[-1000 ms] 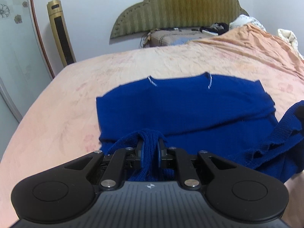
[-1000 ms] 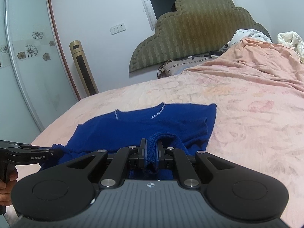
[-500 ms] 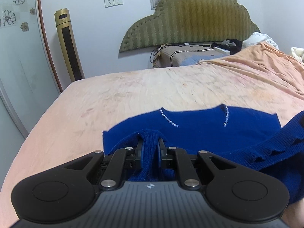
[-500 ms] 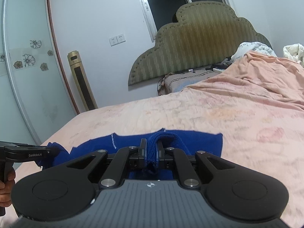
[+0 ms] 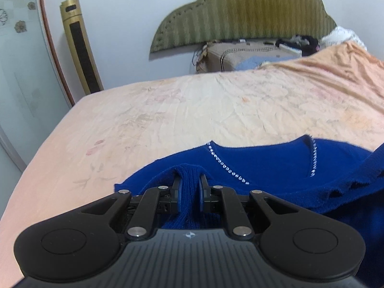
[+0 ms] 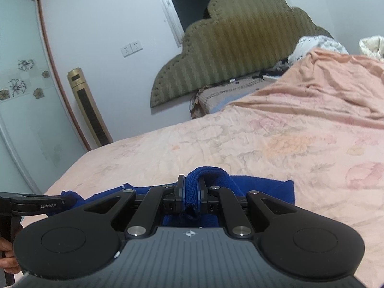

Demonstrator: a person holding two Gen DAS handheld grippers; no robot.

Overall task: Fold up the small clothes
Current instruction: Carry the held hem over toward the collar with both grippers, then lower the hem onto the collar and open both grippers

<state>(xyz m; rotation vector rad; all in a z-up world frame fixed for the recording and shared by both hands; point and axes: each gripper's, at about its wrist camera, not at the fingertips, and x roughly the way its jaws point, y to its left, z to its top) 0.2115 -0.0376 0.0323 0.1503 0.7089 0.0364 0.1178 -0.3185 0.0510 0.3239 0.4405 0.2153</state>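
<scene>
A blue knit sweater (image 5: pixel 271 165) with a sparkly trim along its neckline lies on the peach bedspread (image 5: pixel 192 110). My left gripper (image 5: pixel 190 187) is shut on a ribbed fold of it, lifted over the garment's near part. In the right wrist view my right gripper (image 6: pixel 191 192) is shut on another bunched edge of the blue sweater (image 6: pixel 264 188), which hangs between the pads. The left gripper (image 6: pixel 69 200) shows at the left edge of that view, carrying blue fabric, with a hand (image 6: pixel 7 256) below it. The lower half of the sweater is hidden under both grippers.
A green padded headboard (image 5: pixel 244 12) leans on the far wall above a tan box (image 5: pixel 242 55). A gold tower fan (image 5: pixel 80 45) stands left by a glass sliding door (image 5: pixel 21 72). Rumpled bedding (image 6: pixel 336 84) piles at the right. Open bedspread (image 6: pixel 276 144) lies beyond the sweater.
Both grippers have carried the sweater's held edge forward toward the neckline, so less of the flat garment shows ahead of them. Their grip is unchanged.
</scene>
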